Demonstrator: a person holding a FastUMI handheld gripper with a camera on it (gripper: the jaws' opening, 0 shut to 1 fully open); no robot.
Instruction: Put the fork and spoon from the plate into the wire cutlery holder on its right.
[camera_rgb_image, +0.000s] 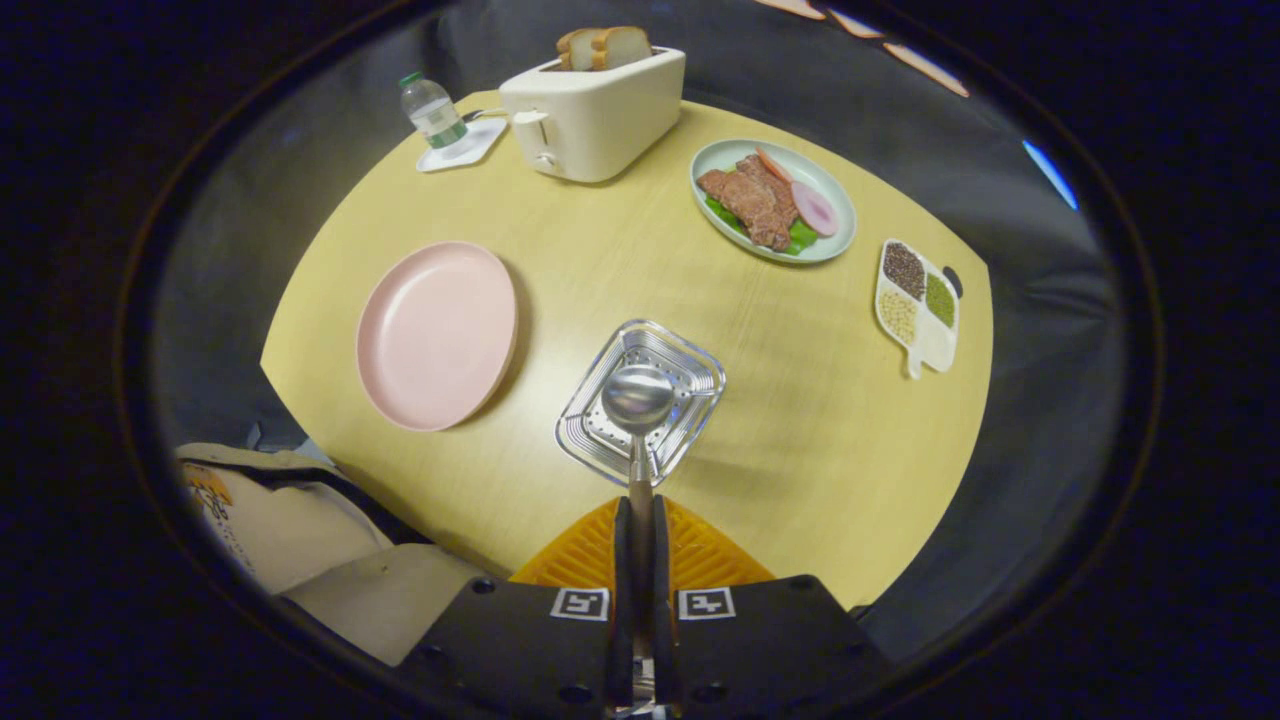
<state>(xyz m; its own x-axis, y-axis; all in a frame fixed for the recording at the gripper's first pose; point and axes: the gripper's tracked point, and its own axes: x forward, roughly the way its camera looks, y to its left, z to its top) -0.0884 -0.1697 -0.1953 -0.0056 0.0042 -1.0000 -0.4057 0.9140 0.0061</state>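
My tongs (640, 520) are closed down tight on the spoon (638, 410), both fingers pressed on its handle with no gap showing beside it. The spoon points straight ahead of the fingers, bowl end forward, bowl facing up at the camera.

The spoon's bowl sits over the mouth of the wire cutlery holder (690, 365), seen from above: a square, silvery basket with rounded corners and a perforated floor. Whether the spoon touches the holder, I cannot tell from this angle. Inside the holder I see its floor and the spoon bowl in front of it.

The pink plate (437, 335) lies on the round yellow table (800, 420), just to the left of the holder, close but not touching. Its surface is bare.

Farther back across the table: a cream toaster (592, 115) with bread slices (604, 47) standing in its slots. Left of it, a small water bottle (433, 110) with a green cap stands on a white coaster (462, 147). To the right of the toaster, a pale green oval plate (840, 215) carries meat slices on green leaves. Right of that again, near the table's edge, a white divided dish (928, 345) holds three kinds of grains or beans in separate compartments.

Left of my fingers, off the table's near edge, lies some cream-coloured fabric (310, 530).
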